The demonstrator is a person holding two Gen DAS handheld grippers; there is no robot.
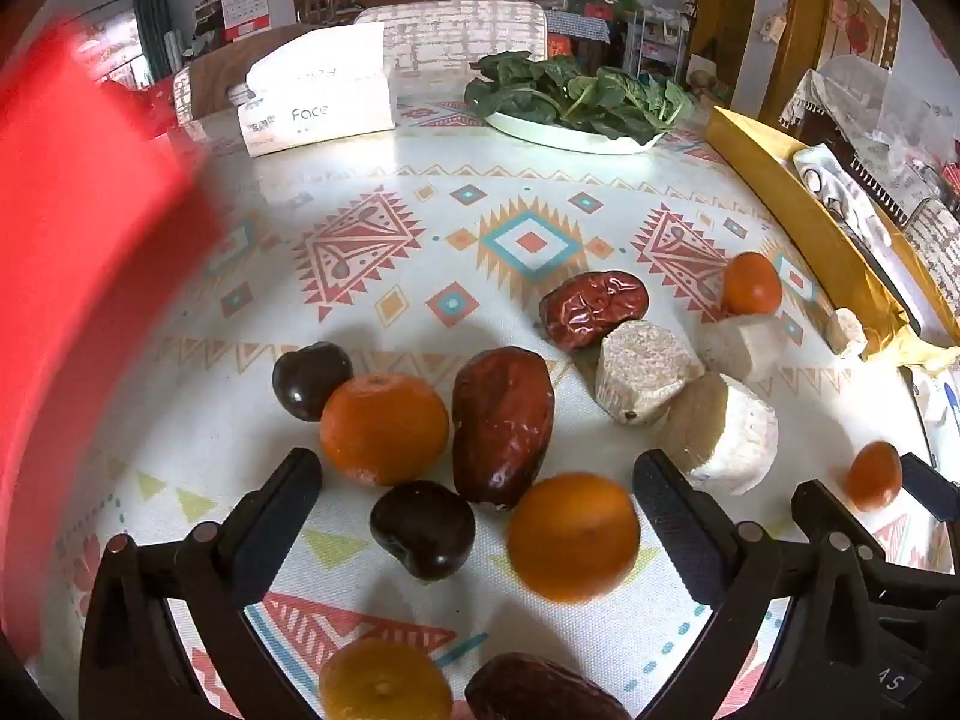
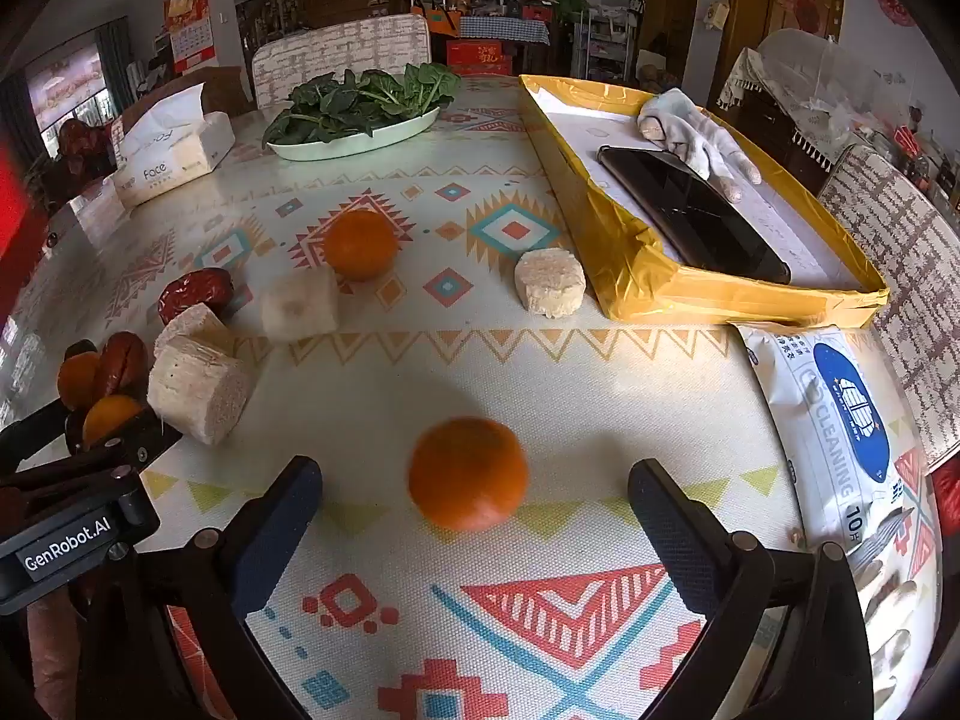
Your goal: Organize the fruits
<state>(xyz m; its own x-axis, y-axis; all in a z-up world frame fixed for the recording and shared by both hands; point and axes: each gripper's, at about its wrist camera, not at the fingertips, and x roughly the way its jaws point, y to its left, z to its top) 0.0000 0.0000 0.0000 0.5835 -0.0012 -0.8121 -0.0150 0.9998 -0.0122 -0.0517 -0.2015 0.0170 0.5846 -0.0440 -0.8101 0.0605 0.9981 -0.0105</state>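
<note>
My left gripper (image 1: 477, 474) stands open over a cluster of fruit on the patterned tablecloth (image 1: 420, 192). Between its fingers lie a dark cherry (image 1: 422, 529), a red date (image 1: 501, 423) and an orange (image 1: 573, 537). Another orange (image 1: 384, 427), a second cherry (image 1: 310, 380), a wrinkled date (image 1: 594, 306) and pale cut chunks (image 1: 645, 371) lie just beyond. My right gripper (image 2: 474, 483) is open too, with a lone orange (image 2: 468, 473) lying between its fingers, untouched. Farther off sit an orange (image 2: 360, 243) and a pale round chunk (image 2: 549, 283).
A yellow tray (image 2: 636, 276) at the right holds a phone (image 2: 696, 210) and a cloth. A wipes pack (image 2: 834, 420) lies at the right edge. A plate of greens (image 2: 360, 108) and a tissue box (image 2: 171, 147) stand at the back. Something red (image 1: 78, 240) blurs the left.
</note>
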